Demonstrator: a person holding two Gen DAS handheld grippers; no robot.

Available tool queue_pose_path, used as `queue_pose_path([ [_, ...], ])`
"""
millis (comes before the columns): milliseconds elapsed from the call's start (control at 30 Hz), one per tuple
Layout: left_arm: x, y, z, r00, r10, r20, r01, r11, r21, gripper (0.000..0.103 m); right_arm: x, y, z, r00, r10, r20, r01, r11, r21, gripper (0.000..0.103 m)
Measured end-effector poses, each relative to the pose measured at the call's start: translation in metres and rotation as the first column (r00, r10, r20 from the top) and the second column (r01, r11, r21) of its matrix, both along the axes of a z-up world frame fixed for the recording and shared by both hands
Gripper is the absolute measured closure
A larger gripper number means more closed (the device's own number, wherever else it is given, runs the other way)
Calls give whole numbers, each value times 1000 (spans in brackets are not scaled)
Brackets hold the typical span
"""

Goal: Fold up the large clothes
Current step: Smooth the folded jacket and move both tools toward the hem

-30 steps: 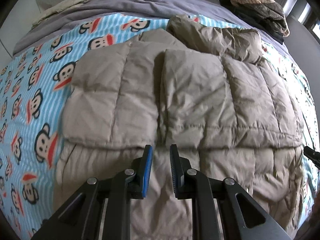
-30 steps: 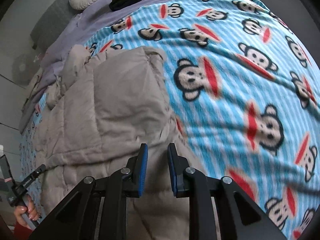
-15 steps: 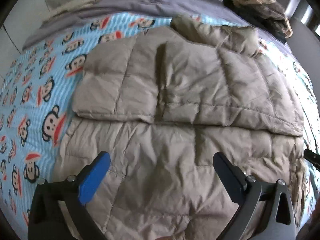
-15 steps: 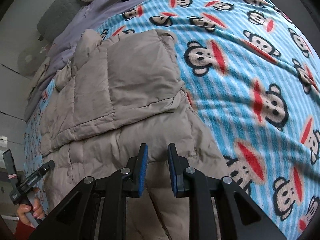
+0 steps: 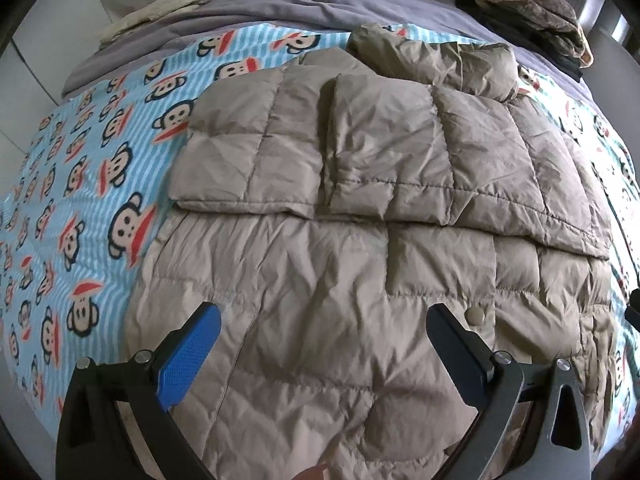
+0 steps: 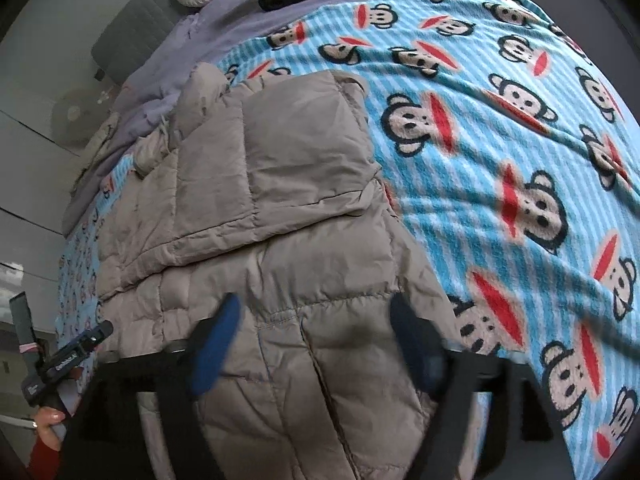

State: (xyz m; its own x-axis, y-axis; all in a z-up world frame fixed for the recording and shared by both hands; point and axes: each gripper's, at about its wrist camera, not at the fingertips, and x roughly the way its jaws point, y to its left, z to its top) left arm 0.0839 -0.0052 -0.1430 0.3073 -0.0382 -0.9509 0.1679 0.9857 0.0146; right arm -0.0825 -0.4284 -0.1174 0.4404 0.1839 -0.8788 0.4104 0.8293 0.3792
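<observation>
Puffer jacket [image 5: 360, 208]: sleeves folded ahead of your tongs; hem fold remains. Left gripper [image 5: 324, 340] wide, empty; right gripper [image 6: 316, 344] opening, empty.

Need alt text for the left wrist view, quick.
A taupe quilted puffer coat lies partly folded on a blue monkey-print blanket, the left gripper above it, jaws wide open and empty.

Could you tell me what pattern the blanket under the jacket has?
Light-blue stripes with cartoon monkey faces on the blanket; right wrist view.
</observation>
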Motion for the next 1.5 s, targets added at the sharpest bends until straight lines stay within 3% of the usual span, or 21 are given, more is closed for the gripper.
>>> queue_pose_path([
  [167,-11,1,-1,1000,22,-1,-22,1000,16,0,-4,0,0,1000,1,12,-1,1000,9,14],
  [200,-13,2,-2,1000,26,-3,-26,999,21,0,-5,0,-1,1000,4,15,-4,1000,4,2],
  [233,-15,2,-4,1000,30,-6,-30,999,22,0,-6,1,-1,1000,5,21,-5,1000,3,0],
  [667,-38,20,-11,1000,-3,-12,4,998,64,0,-21,25,-12,999,34,-10,-32,987,159,0],
  [967,-71,56,-11,998,-50,-36,50,999,14,0,-49,69,-17,998,17,-62,-6,982,187,0],
  [1500,-145,103,17,990,-107,-90,104,994,-33,0,-127,116,11,992,-81,-100,99,977,189,0],
])
